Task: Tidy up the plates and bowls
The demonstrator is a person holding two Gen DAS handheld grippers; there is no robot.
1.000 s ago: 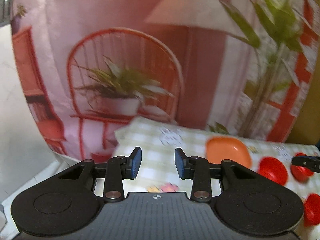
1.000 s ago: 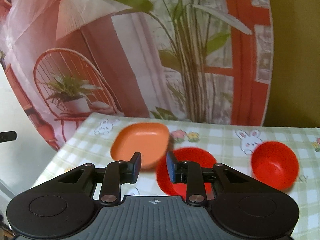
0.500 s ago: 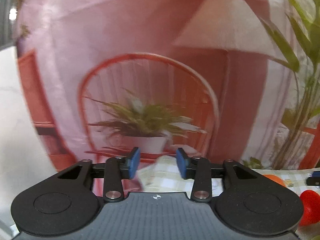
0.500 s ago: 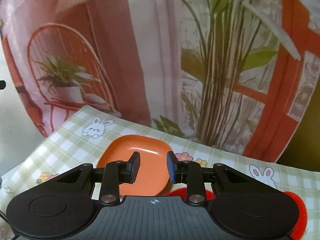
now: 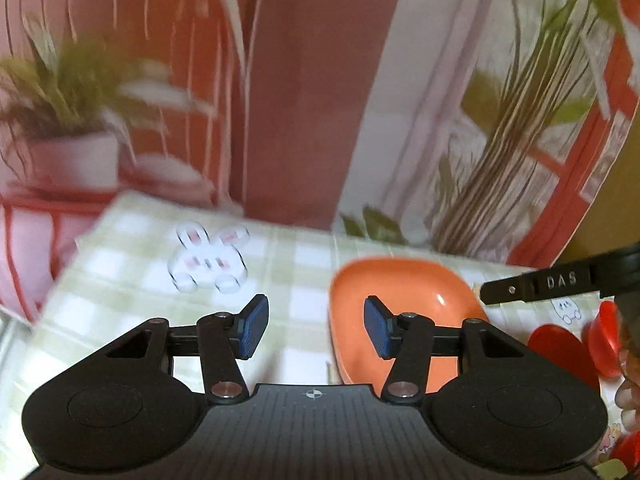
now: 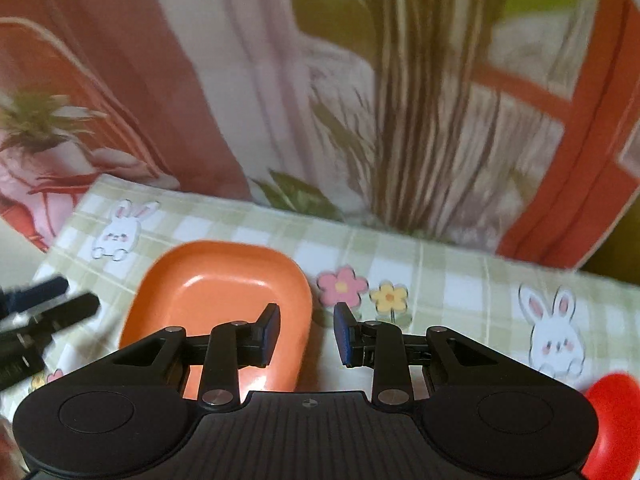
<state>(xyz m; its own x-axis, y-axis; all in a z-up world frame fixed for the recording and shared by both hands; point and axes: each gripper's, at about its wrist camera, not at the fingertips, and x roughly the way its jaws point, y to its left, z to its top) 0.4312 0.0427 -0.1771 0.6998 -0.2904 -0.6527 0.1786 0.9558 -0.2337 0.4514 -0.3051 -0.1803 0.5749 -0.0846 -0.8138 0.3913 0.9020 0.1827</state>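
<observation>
An orange, rounded-square plate (image 5: 404, 292) (image 6: 216, 292) lies flat on the checked tablecloth (image 5: 132, 280). My left gripper (image 5: 316, 328) hovers over the plate's left rim, its jaws opening; the rim shows in the gap and neither blue pad touches it. My right gripper (image 6: 307, 334) hangs over the plate's right rim, its jaws a little apart with nothing pressed between them. One finger of the right gripper (image 5: 540, 282) reaches over the plate's far right side. Red bowls (image 5: 560, 346) (image 6: 612, 420) sit to the right of the plate.
A printed backdrop (image 6: 400, 100) of a chair, a lamp and plants hangs right behind the table's far edge. The cloth (image 6: 460, 280) carries rabbit and flower prints. The table's left edge (image 5: 52, 280) drops off near the plate. A person's hand (image 5: 628, 384) shows at the right edge.
Both grippers have come down and forward to the orange plate, now on either side of it. The left jaws stand wider apart; the right jaws are unchanged.
</observation>
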